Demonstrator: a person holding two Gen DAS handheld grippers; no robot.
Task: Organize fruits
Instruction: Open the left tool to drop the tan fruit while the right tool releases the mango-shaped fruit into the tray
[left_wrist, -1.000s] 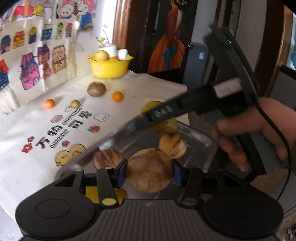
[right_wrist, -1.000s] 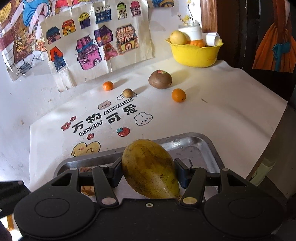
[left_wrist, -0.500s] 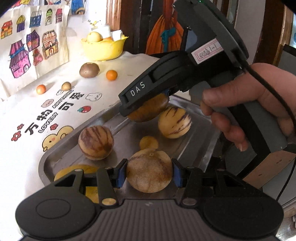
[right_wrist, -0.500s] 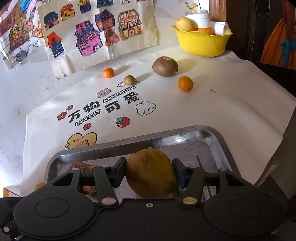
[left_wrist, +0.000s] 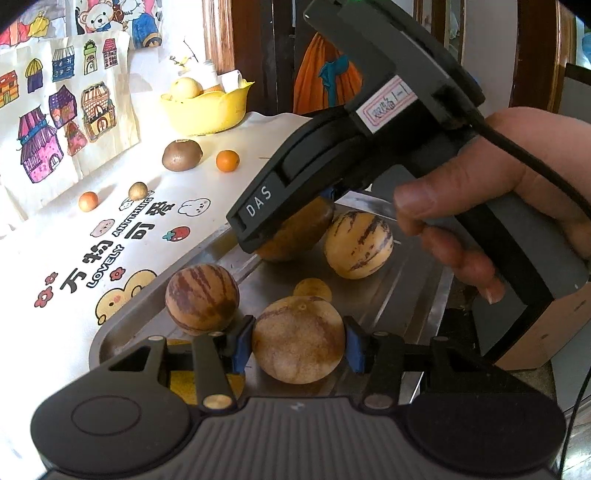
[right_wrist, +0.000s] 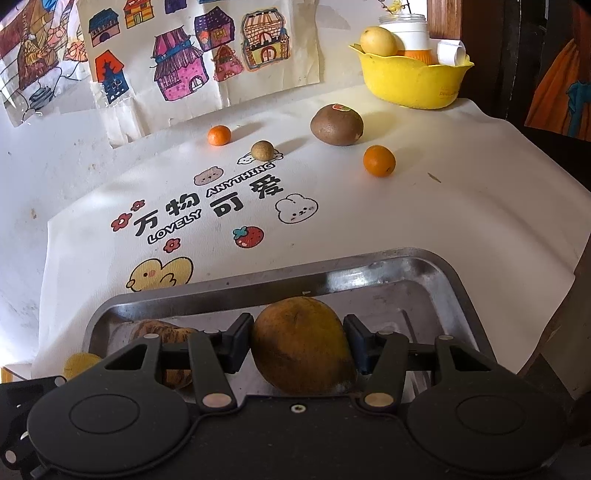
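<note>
Both hands have sunk toward the metal tray (right_wrist: 454, 280) at the frame bottoms, the left gripper (left_wrist: 298, 345) jaws clamping a round tan fruit (left_wrist: 298, 345), the right gripper (right_wrist: 303, 349) jaws, just narrowed, pinching a mango (right_wrist: 303, 349) above the tray floor, so release seems next.

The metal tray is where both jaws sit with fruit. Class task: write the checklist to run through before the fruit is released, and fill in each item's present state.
1. Left gripper holds the round tan fruit squarely, pads on both sides: ok.
2. Right gripper holds the mango the same way: ok.
3. Both fruits are over the metal tray: ok.
4. Fruits touching the tray floor: cannot tell.
5. Room beside the mango: the pale striped fruit lies close: not ok.
6. Loose fruit on the cloth, such as the orange, still to collect: not ok.
</note>
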